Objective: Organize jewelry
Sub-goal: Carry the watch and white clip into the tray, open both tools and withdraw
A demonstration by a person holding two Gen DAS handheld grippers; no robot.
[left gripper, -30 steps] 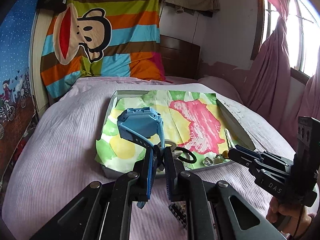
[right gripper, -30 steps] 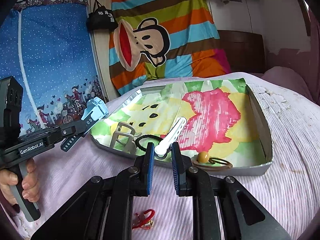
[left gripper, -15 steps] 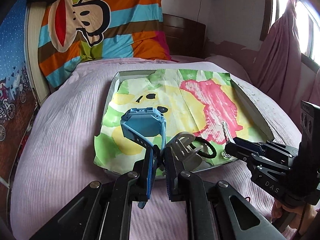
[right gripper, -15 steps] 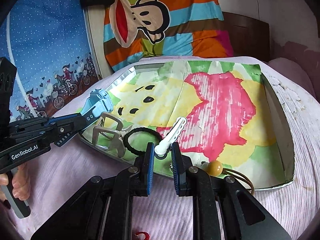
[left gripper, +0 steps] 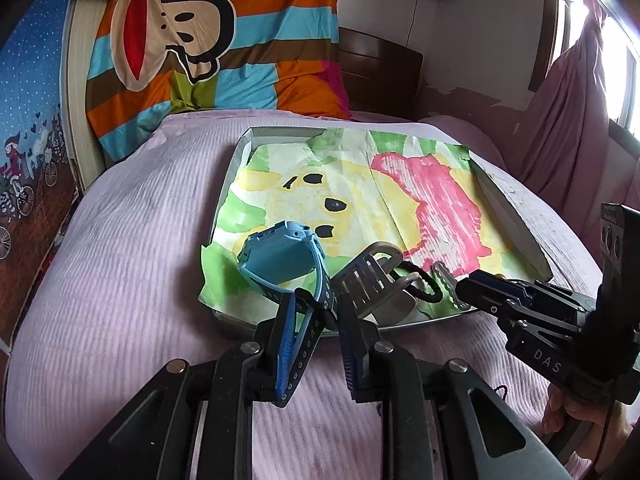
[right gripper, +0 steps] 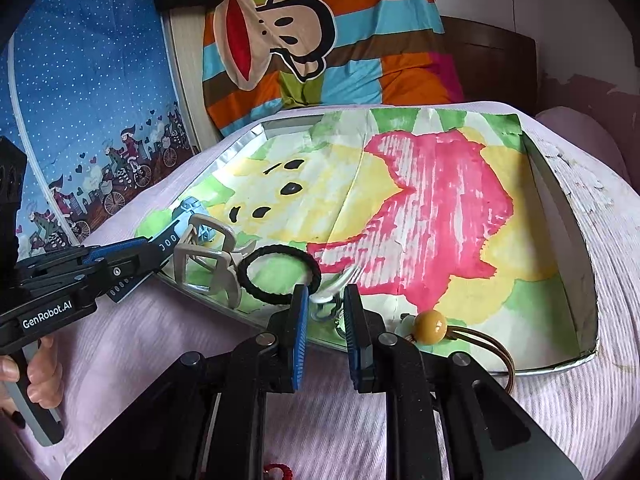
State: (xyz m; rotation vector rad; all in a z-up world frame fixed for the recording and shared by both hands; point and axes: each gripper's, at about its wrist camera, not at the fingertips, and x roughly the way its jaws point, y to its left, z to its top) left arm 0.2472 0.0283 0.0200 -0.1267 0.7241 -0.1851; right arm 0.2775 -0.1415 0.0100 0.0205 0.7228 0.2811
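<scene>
A shallow tray [left gripper: 234, 172] lined with painted paper lies on the bed. My left gripper [left gripper: 318, 312] has its jaws parted; the blue watch [left gripper: 280, 254] rests on the tray's near left corner, its strap lying between the fingers. A grey claw clip [left gripper: 368, 276] and a black hair tie [right gripper: 278, 274] lie beside it. My right gripper [right gripper: 326, 304] has its jaws parted around the end of a white hair clip [right gripper: 334, 282] lying in the tray. A yellow bead tie [right gripper: 430, 326] lies near the front rim.
The lilac bedspread [left gripper: 120, 280] surrounds the tray. A striped monkey pillow [left gripper: 208, 52] leans at the headboard. A small red cord [right gripper: 278, 472] lies on the bed under my right gripper. A pink curtain [left gripper: 572, 120] hangs at right.
Both grippers moved forward and down to the tray. The left jaws opened and the watch now rests on the tray. The right jaws opened and the white clip lies in the tray.
</scene>
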